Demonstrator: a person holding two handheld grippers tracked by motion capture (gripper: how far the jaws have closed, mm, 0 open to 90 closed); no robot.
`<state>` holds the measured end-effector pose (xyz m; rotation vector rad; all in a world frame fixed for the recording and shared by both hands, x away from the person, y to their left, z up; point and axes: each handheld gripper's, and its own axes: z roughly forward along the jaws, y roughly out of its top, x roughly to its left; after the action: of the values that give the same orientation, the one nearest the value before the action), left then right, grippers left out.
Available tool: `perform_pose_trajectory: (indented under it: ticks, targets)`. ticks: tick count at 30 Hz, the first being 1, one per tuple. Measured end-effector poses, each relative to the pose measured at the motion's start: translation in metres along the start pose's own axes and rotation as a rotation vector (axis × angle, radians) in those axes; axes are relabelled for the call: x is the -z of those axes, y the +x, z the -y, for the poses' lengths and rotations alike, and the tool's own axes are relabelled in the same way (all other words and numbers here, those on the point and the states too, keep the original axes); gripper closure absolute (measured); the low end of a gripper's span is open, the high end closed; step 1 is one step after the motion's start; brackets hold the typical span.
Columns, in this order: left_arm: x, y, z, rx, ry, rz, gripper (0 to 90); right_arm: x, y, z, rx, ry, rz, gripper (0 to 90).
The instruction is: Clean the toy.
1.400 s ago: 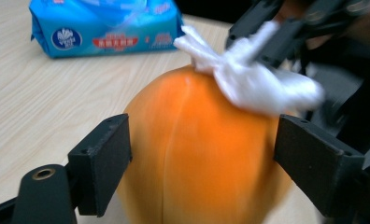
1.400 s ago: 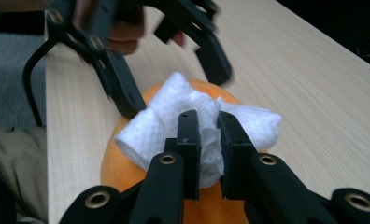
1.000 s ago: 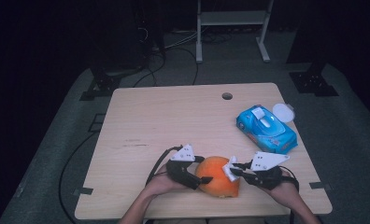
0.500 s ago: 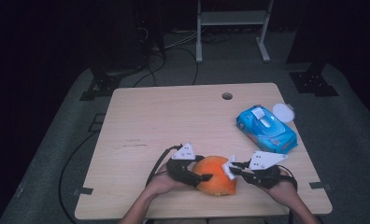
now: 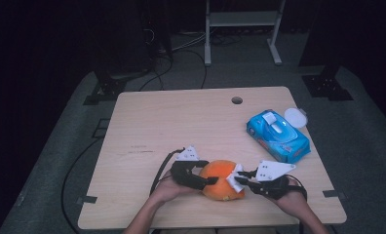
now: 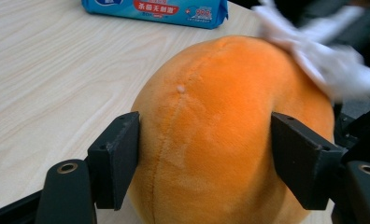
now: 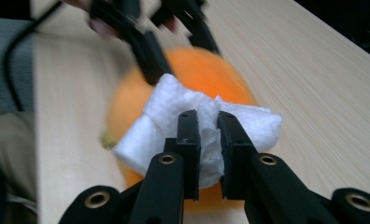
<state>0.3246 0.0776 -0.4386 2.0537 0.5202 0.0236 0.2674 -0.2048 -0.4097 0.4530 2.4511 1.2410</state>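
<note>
Orange plush toy [image 5: 221, 179] sitting near the front edge of the table [image 5: 181, 117], about mid-width, shaped like a round fruit with a seam running over its top. Looking soft, light and squashy; likely yielding under pressure and not slipping, thanks to the fuzzy pile. No fragility to worry about. Best taken across the widest part of the body, one pad on each flank, as being done now.

Left gripper [image 6: 206, 154] straddling the toy, jaws having just been closing in on it; pads [image 6: 119, 156] lying against the plush on both flanks, seemingly steadying it, though hard to tell how firmly. Right gripper [image 7: 209, 140] clenched on a crumpled white tissue [image 7: 174, 114], pressing it to the toy's right upper side, seemingly wiping.

Tissue looking thin and floppy, probably prone to tearing or bunching if dragged hard over the pile.

Blue pack of wet wipes [image 5: 277, 135] lying toward the right edge of the table, well apart from the toy, with a small round white lid [image 5: 296, 117] just beyond it. Cable hole [image 5: 237, 100] near the back edge. Nothing standing in the way of either gripper; only the two grippers crowding each other across the toy.
</note>
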Motion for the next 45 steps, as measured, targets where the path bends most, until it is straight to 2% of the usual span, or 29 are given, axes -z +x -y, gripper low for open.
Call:
perform_pose_trajectory:
  ticks: [2, 3, 7, 9, 11, 12, 15, 18, 20, 25, 27, 30, 34, 37, 41, 45]
  targets:
    - [0.0, -0.003, -0.001, -0.016, -0.006, 0.027, 26.2, 0.0, -0.006, 0.007, -0.03, 0.015, 0.017, 79.6]
    - [0.0, -0.005, -0.002, -0.025, -0.008, 0.037, 25.0, 0.0, -0.008, 0.008, -0.03, 0.021, 0.022, 79.6]
    - [-0.002, -0.009, -0.005, -0.045, 0.009, 0.028, 21.4, -0.003, -0.006, 0.006, -0.02, 0.03, 0.037, 79.7]
    - [-0.001, -0.007, -0.004, -0.037, 0.01, 0.014, 23.7, -0.003, -0.005, 0.004, -0.017, 0.021, 0.039, 79.7]
    - [-0.001, -0.004, -0.002, -0.01, 0.011, 0.009, 25.3, -0.002, -0.002, 0.0, -0.011, 0.006, 0.041, 79.7]
    - [0.0, -0.003, -0.002, -0.011, 0.016, 0.007, 25.6, -0.002, 0.001, -0.002, -0.008, -0.004, 0.037, 79.7]
    - [0.0, -0.002, -0.002, 0.004, 0.01, 0.004, 26.3, -0.001, 0.007, -0.009, -0.011, -0.047, -0.011, 79.8]
    - [0.002, 0.0, 0.001, 0.0, 0.011, 0.013, 27.8, -0.005, 0.014, -0.012, 0.022, -0.046, -0.037, 79.8]
    - [0.004, 0.002, 0.002, 0.007, 0.009, 0.019, 29.2, -0.005, 0.011, -0.009, 0.004, -0.045, -0.041, 79.8]
    - [0.005, 0.006, 0.004, 0.019, 0.004, 0.027, 29.5, -0.001, -0.005, 0.007, -0.053, -0.016, -0.002, 79.9]
    - [0.005, 0.006, 0.005, 0.024, -0.001, 0.029, 29.2, 0.0, -0.008, 0.013, -0.072, -0.007, -0.004, 79.8]
    - [0.004, 0.006, 0.006, 0.027, -0.003, 0.024, 28.8, 0.001, -0.006, 0.011, -0.066, -0.017, -0.021, 79.8]
    - [0.005, 0.007, 0.006, 0.035, -0.004, 0.021, 28.5, -0.001, 0.009, -0.001, -0.017, -0.051, -0.085, 79.7]
    - [0.006, 0.008, 0.007, 0.038, -0.003, 0.023, 28.3, -0.003, 0.014, -0.004, 0.009, -0.052, -0.087, 79.8]
    - [0.007, 0.008, 0.008, 0.03, -0.009, 0.033, 28.7, -0.002, 0.004, 0.004, -0.035, -0.041, -0.072, 79.8]
    - [0.007, 0.006, 0.008, 0.018, -0.012, 0.049, 28.2, -0.003, -0.012, 0.018, -0.097, -0.016, -0.033, 79.8]
